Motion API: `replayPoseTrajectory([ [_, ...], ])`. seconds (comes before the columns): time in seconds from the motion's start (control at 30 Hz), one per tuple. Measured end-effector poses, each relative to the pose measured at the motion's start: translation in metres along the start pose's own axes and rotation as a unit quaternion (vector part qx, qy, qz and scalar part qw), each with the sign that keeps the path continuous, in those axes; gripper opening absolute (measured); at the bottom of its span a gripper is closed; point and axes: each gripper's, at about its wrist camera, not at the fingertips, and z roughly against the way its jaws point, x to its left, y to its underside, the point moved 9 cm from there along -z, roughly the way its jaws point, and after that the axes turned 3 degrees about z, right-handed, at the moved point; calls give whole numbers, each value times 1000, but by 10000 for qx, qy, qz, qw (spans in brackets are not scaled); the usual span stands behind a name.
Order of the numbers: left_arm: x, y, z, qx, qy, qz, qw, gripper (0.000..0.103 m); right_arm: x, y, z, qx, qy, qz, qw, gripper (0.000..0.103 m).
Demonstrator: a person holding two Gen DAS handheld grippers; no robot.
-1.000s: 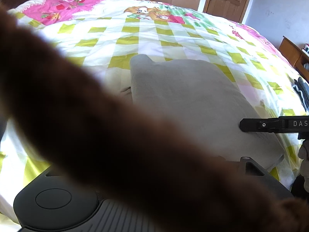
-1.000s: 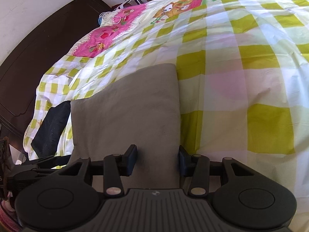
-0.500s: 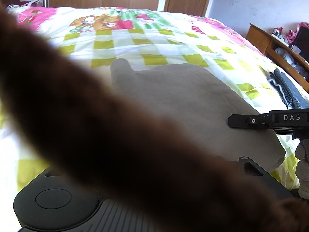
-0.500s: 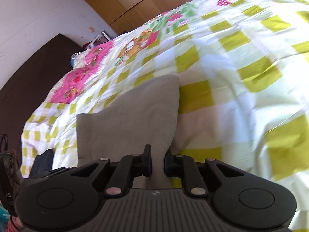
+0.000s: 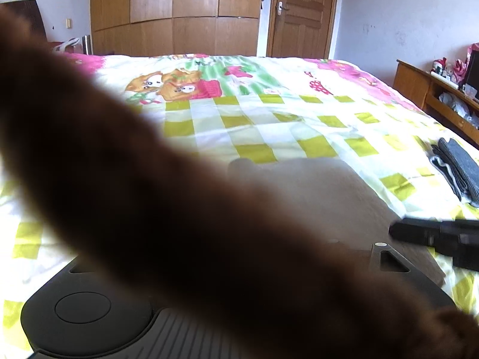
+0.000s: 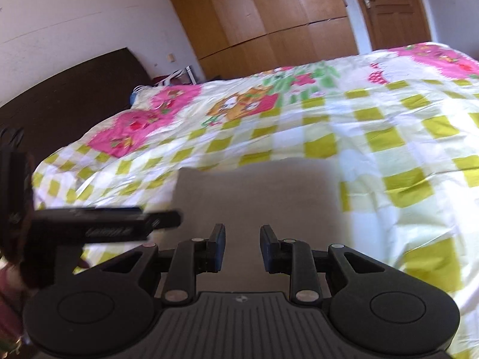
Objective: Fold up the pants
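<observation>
The grey pants (image 6: 257, 197) lie folded into a flat rectangle on the checked bedspread (image 6: 389, 137). My right gripper (image 6: 243, 248) hovers open over their near edge, with nothing between its fingers. In the left wrist view the pants (image 5: 314, 185) show in shadow, and the right gripper (image 5: 395, 232) reaches in from the right. A blurred brown furry band (image 5: 179, 209) crosses that lens and hides the left gripper's fingers. From the right wrist view, the left gripper (image 6: 176, 220) appears side-on as a dark bar at the pants' left edge; its jaws cannot be made out.
A folded dark grey garment (image 5: 458, 170) lies on the bed's right side. A wooden shelf unit (image 5: 419, 86) stands beyond it. A wardrobe (image 5: 179, 15) and a door (image 5: 299, 12) fill the back wall. A dark headboard (image 6: 69, 95) stands at the left.
The right gripper shut on the pants' near edge half a second ago and has now let go and opened. Both cameras have tilted up, showing more of the room.
</observation>
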Motion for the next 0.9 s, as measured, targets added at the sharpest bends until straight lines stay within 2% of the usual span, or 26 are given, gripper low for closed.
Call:
replayPoseTrajectory([
  [0.07,4,-6,-18,23,-200,0,9998,78,20,14,-13,267,-241,151,9992,40],
  [0.13,12,-3,-40,241,-444,12,9987,80,35,29,-29,520,-469,334,9970,40],
  [0.2,19,4,-54,469,-512,115,9975,81,43,48,-46,909,-689,432,9925,41],
  [0.23,21,7,-56,500,-521,158,9973,83,43,53,-50,969,-640,461,9922,41],
  [0.3,20,8,-51,451,-581,104,9972,84,43,51,-44,892,-711,533,9920,41],
  [0.43,17,7,-31,361,-686,124,9969,83,41,40,-17,711,-1153,-230,9905,41],
  [0.5,17,6,-20,313,-714,190,9968,83,42,38,-1,562,-1129,-404,9912,41],
  [0.67,21,2,20,26,-830,350,9959,84,51,33,41,242,-968,-232,9947,44],
  [0.8,24,1,50,-202,-936,463,9943,86,58,26,66,5,-1012,-247,9946,45],
  [0.9,28,-4,77,-463,-1237,463,9902,94,64,23,81,-170,-1060,-264,9939,47],
])
